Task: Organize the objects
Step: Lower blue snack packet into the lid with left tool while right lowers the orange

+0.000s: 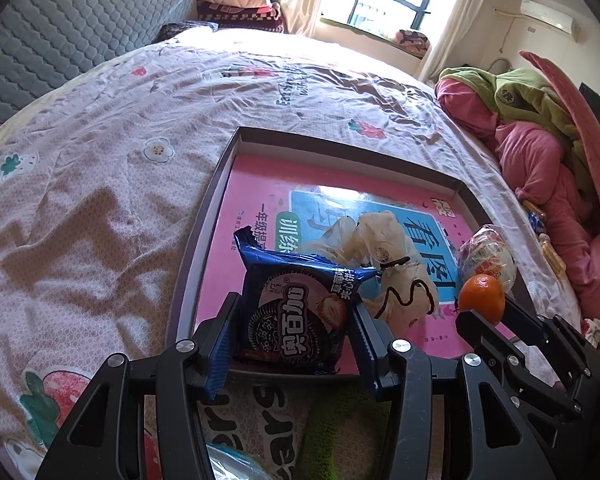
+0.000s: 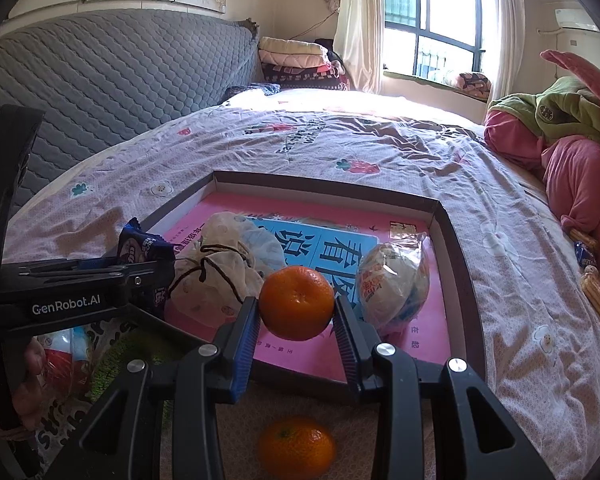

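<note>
My left gripper [image 1: 294,320] is shut on a blue cookie packet [image 1: 296,312] and holds it over the near edge of a shallow grey tray [image 1: 204,216] lined with a pink book. My right gripper [image 2: 296,312] is shut on an orange tangerine [image 2: 297,302], held over the tray's near edge [image 2: 300,376]. It also shows in the left wrist view [image 1: 482,298]. In the tray lie a white drawstring pouch [image 2: 214,276] and a wrapped bun [image 2: 394,280]. A second tangerine [image 2: 297,448] lies on the bed below my right gripper.
The tray sits on a bed with a floral sheet [image 1: 100,160]. Pink and green bedding [image 2: 572,152] is piled at the right, with small snacks [image 2: 598,292] beside it. A grey headboard [image 2: 100,80] stands at the left. More packets [image 1: 228,464] lie beneath my left gripper.
</note>
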The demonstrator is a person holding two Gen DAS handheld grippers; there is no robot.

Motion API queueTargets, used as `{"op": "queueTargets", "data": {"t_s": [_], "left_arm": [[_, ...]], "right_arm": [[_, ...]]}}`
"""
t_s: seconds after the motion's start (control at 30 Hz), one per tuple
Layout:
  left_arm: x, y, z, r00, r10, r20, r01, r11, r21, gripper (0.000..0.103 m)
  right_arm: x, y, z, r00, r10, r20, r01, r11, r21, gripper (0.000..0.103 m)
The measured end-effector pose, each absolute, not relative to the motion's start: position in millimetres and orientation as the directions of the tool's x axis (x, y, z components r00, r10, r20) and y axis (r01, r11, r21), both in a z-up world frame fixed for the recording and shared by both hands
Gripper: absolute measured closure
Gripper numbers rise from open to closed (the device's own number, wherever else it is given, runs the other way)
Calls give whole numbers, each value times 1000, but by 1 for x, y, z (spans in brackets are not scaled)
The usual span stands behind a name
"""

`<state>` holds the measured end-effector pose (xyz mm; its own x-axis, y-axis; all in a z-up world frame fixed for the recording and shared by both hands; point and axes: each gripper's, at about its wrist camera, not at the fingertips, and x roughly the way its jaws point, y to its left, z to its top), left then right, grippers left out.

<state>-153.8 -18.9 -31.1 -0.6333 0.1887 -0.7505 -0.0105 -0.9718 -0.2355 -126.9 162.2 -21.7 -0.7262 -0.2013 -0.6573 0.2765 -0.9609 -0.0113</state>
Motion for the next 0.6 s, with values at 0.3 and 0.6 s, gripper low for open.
{"op": "queueTargets", "data": {"t_s": [0.3, 0.6], "left_arm": [[-153, -14, -32, -635, 167, -755, -26, -981, -195, 50], [-153, -11, -32, -637, 150, -756, -30, -985, -170, 50]], "right_arm": [[-134, 158, -29, -700, -191, -688, 270, -963, -8, 65], [-141, 158, -32, -685, -184, -705, 251, -968, 9, 65]]}}
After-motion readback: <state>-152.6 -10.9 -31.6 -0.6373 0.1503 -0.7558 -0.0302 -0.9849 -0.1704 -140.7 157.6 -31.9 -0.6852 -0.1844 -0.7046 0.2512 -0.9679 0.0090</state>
